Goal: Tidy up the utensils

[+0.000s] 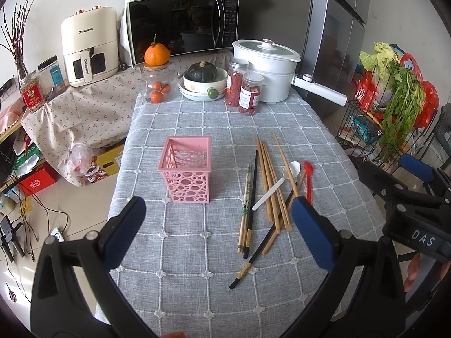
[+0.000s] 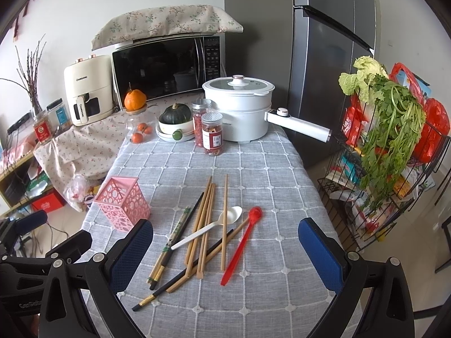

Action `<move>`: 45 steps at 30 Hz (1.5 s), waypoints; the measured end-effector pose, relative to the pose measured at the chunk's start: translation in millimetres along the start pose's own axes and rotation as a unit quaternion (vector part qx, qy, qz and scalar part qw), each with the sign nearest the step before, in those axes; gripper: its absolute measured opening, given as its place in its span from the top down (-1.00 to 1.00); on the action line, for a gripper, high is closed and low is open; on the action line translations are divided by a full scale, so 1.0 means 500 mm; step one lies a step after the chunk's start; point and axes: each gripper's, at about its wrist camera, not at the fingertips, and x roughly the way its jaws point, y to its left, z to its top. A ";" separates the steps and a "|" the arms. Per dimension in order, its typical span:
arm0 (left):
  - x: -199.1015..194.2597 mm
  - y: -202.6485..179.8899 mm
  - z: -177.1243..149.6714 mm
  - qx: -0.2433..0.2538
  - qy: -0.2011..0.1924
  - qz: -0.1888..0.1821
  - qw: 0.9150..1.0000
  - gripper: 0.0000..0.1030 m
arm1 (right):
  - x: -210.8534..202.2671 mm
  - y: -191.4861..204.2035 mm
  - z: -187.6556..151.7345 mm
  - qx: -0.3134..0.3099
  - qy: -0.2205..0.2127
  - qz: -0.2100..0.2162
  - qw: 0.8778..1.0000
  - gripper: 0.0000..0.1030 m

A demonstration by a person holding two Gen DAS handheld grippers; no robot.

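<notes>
Both grippers hover above the near edge of the table (image 1: 183, 295), holding nothing. Left gripper (image 1: 218, 232) jaws spread wide, right gripper (image 2: 225, 249) jaws spread wide too. Pink basket (image 1: 187, 173) stands upright, empty, mid-table toward the left edge. Just right of it, loose pile: wooden chopsticks (image 2: 208, 219), black chopsticks (image 1: 252, 194), white spoon (image 2: 211, 228) lying across them, red spoon (image 2: 241, 246) on the pile's right side. White pot (image 2: 239, 109) and jars (image 2: 211, 132) sit at the far edge.
</notes>
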 end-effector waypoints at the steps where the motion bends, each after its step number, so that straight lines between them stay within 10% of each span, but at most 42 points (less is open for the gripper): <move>1: 0.000 0.000 0.000 0.000 0.000 0.001 1.000 -0.99 | -0.001 -0.003 0.001 0.001 0.001 -0.001 1.000 -1.00; 11: 0.022 0.010 0.014 -0.004 0.000 0.008 1.000 -0.99 | 0.030 -0.021 0.020 0.009 0.026 -0.007 1.000 -1.00; 28: 0.157 -0.076 0.118 0.027 0.131 -0.079 0.988 -0.98 | 0.204 -0.184 0.089 0.138 0.143 -0.010 0.980 -1.00; 38: 0.445 -0.181 0.148 -0.019 0.246 -0.151 0.957 0.09 | 0.342 -0.273 0.055 0.215 0.225 0.026 0.950 -0.78; 45: 0.565 -0.217 0.163 -0.027 0.244 -0.113 0.963 0.31 | 0.390 -0.295 0.031 0.223 0.262 0.024 0.939 -0.71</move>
